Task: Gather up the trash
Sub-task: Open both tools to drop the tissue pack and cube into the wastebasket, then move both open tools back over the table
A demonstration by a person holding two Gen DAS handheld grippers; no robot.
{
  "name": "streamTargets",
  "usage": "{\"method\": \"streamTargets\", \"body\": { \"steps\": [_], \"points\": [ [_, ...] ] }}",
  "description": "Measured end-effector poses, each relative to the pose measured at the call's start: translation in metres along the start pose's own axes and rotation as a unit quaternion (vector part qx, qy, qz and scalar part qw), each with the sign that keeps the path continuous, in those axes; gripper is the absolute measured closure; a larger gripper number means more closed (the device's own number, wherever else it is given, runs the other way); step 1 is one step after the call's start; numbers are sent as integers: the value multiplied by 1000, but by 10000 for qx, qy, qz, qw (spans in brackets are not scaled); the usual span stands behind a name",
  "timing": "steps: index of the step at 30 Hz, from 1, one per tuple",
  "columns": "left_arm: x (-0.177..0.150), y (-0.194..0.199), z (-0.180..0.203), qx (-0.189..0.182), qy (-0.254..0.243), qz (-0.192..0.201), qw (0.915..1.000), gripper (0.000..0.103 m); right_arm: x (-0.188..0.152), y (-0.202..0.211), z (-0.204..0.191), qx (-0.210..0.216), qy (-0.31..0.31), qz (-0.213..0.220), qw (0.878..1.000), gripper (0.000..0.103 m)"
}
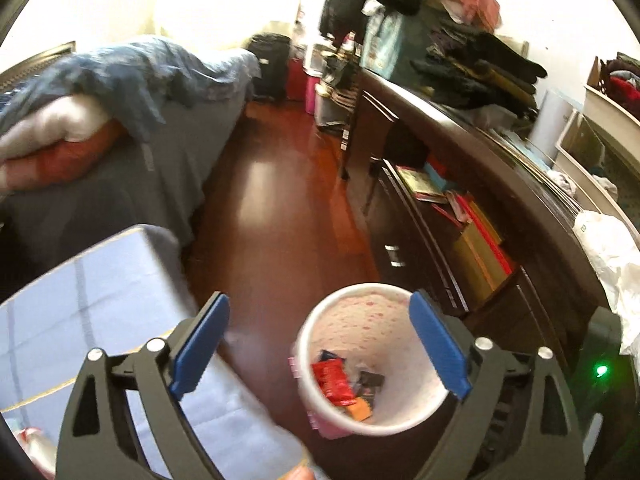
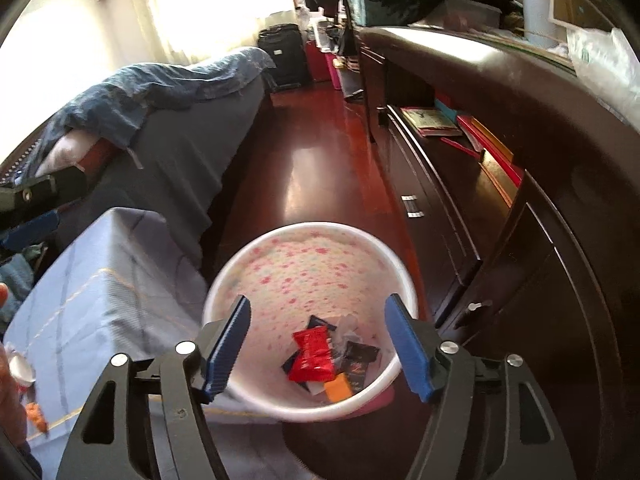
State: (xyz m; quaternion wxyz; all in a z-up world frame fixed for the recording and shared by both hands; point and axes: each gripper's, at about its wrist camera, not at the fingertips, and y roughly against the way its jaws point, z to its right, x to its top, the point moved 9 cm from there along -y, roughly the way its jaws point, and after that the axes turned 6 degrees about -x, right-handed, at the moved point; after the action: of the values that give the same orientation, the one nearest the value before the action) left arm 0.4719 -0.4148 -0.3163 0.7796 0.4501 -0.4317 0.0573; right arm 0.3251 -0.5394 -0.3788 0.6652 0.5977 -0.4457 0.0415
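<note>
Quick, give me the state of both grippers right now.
Left gripper: open, holding nothing.
Right gripper: open, holding nothing, over the trash bin.

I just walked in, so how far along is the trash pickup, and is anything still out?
Done: a red wrapper, dark packets and an orange piece lie in the white bin. In hand: nothing; the left gripper and right gripper are open and empty above it. Left: small orange bits lie on the blue checked cloth.

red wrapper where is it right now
The red plastic wrapper lies at the bottom of the white flower-dotted bin, beside an orange packet and dark wrappers, in both wrist views.
</note>
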Motion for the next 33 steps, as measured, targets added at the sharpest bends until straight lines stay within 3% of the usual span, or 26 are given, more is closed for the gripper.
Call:
{"method": "streamTargets", "body": {
  "steps": [8,18,24,29,33],
  "points": [
    [-14,86,-58,926,161,354,9949,4,-10,54,-64,625,388,124,9972,17],
    [-58,182,-149,1849,767,539,9783,4,-39,103,-156,1419,1102,93,9837,13],
    [-95,236,-227,2543,1347,562,9561,4,-62,123,-209,1775,1574,54,9714,13],
    [-123,268,-308,3323,1876,439,9233,4,-82,133,-248,1963,1963,31,9607,13],
    [-137,271,-354,3417,2378,459,9081,4,-98,137,-275,2041,2201,-11,9539,13]
  ]
}}
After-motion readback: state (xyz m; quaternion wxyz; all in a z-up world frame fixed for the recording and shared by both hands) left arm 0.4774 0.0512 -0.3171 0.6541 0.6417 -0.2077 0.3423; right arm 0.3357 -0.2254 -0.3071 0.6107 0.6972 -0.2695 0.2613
